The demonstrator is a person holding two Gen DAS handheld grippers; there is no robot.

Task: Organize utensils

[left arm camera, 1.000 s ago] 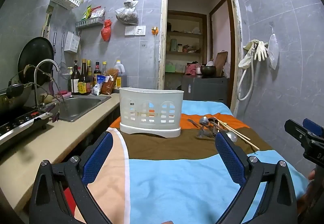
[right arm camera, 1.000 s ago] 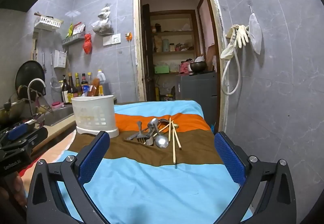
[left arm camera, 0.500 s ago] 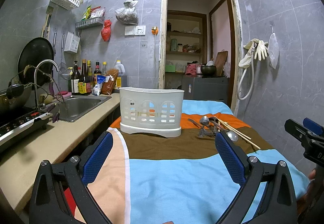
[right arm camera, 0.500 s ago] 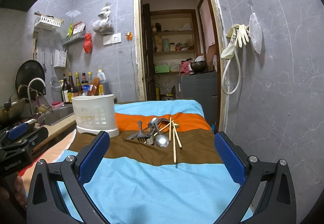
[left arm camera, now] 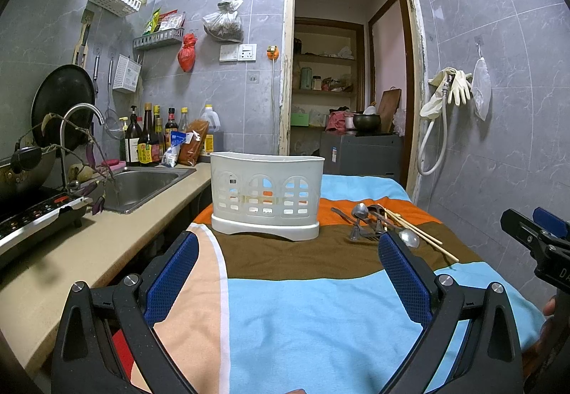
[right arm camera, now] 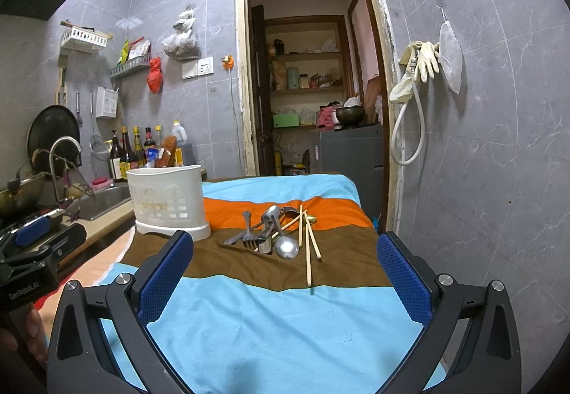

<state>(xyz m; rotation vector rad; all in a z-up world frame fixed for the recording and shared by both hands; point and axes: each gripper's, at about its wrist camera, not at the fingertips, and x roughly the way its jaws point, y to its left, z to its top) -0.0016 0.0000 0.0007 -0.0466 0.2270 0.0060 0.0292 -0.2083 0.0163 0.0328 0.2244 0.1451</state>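
Grey-tiled kitchen walls close in on both sides of a striped cloth that covers the desk, with an open doorway at 12 o'clock beyond its far edge. Along the cloth's 9 o'clock edge runs a beige counter carrying a steel sink, a row of bottles and a stove; at 3 o'clock the cloth drops off close to the tiled wall, where a hose and gloves hang. A white slotted utensil holder stands upright on the brown and orange bands toward the far left of the cloth, near the counter edge. To its right, apart from it, the utensils lie in a loose heap: a fork, a ladle, spoons and wooden chopsticks, overlapping one another, the chopsticks reaching nearest toward the blue band. The left tool hovers over the near blue and peach part of the cloth with its blue-padded fingers spread wide and nothing between them, aimed at the holder. The right tool is likewise wide apart and holding nothing, lined up with the heap at 12 o'clock. Between each tool and its target lies bare cloth, the broad blue band.
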